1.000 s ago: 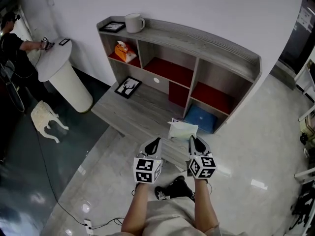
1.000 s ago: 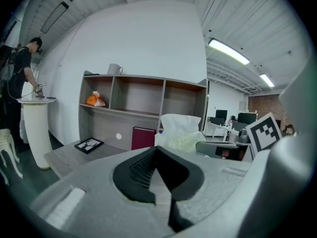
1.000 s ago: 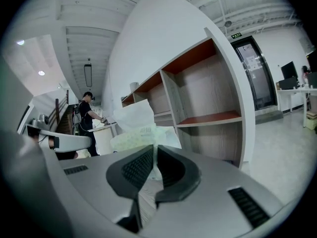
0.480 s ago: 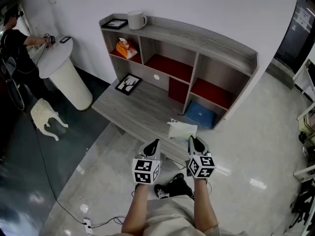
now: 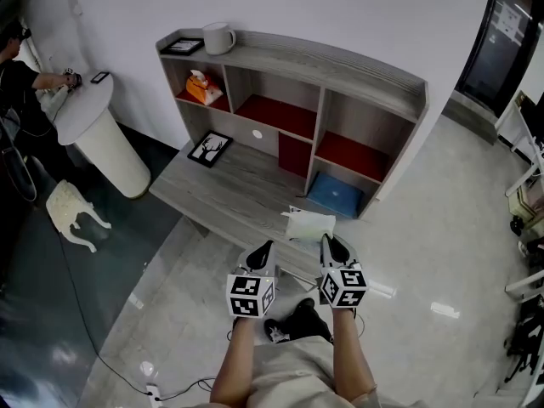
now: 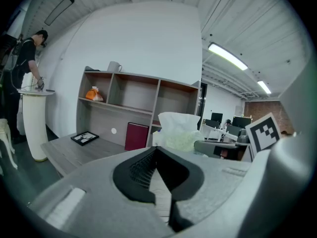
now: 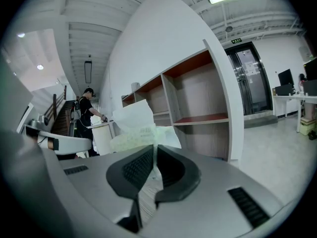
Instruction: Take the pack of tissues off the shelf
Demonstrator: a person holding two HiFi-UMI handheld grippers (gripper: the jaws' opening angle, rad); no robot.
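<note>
Grey wood-grain shelf (image 5: 357, 62) against a white wall, compartments floored in red. At the shelf's top left corner, a dark picture frame (image 5: 183, 46) lying flat, with a white mug (image 5: 218, 37) just inward. In the shelf's upper-left compartment, an orange pack (image 5: 197, 87). Before the shelf, a grey surface (image 5: 238, 201) bearing a framed deer picture (image 5: 210, 148) below the shelf's left bays. Upright in the shelf's middle bay, a red block (image 5: 291, 155); in the shelf's lower-right bay, something flat and blue (image 5: 334, 195) (kind unclear). On the floor (image 5: 408, 253) left of the shelf, a white pedestal (image 5: 98, 138) and a white animal figure (image 5: 70, 212).
</note>
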